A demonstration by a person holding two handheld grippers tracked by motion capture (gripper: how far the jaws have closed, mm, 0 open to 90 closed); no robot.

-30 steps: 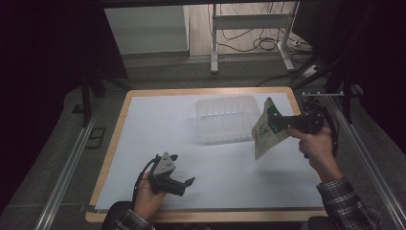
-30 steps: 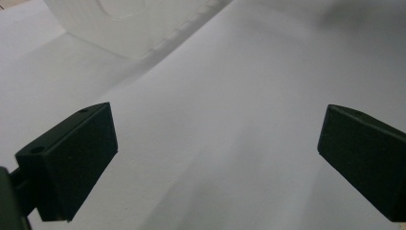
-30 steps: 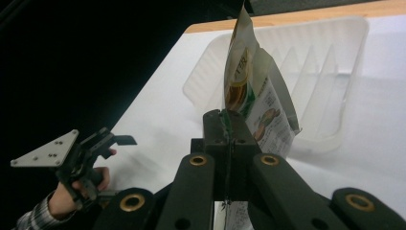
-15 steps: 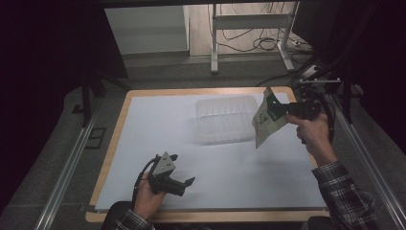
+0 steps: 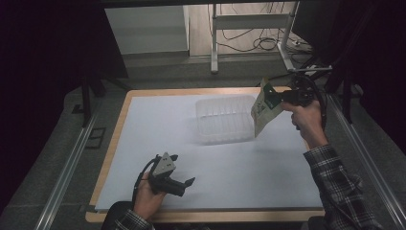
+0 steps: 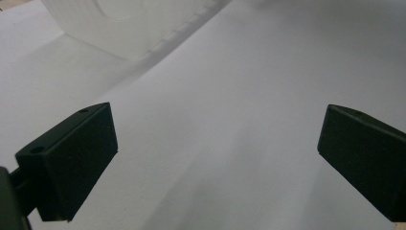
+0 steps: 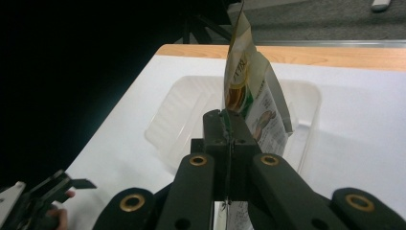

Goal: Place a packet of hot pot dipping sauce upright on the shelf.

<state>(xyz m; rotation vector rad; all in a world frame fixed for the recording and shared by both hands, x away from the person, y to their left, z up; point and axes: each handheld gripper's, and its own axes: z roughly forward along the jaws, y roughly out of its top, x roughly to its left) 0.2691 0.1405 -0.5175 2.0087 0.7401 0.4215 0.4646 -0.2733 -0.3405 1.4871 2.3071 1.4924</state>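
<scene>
My right gripper (image 5: 272, 99) is shut on the edge of a printed snack packet (image 5: 261, 112), which hangs in the air by the right side of a clear plastic tray (image 5: 224, 120). In the right gripper view the jaws of my right gripper (image 7: 226, 125) pinch the packet (image 7: 249, 91) above the tray (image 7: 182, 115). My left gripper (image 5: 184, 170) rests low over the white sheet near the table's front edge, held in a hand. Its jaws stand wide apart in the left gripper view, where my left gripper (image 6: 215, 158) has nothing between its fingers. A corner of the tray (image 6: 124, 24) shows far ahead.
A white sheet (image 5: 191, 143) covers the wooden table (image 5: 119, 124). Metal rails (image 5: 67, 163) run along both sides. A desk frame with cables (image 5: 249, 33) stands beyond the far edge. The person's checked sleeve (image 5: 340, 187) lies over the right front.
The right hand has carried the packet farther back and slightly up, beside the tray's right end. The left gripper has stayed where it was.
</scene>
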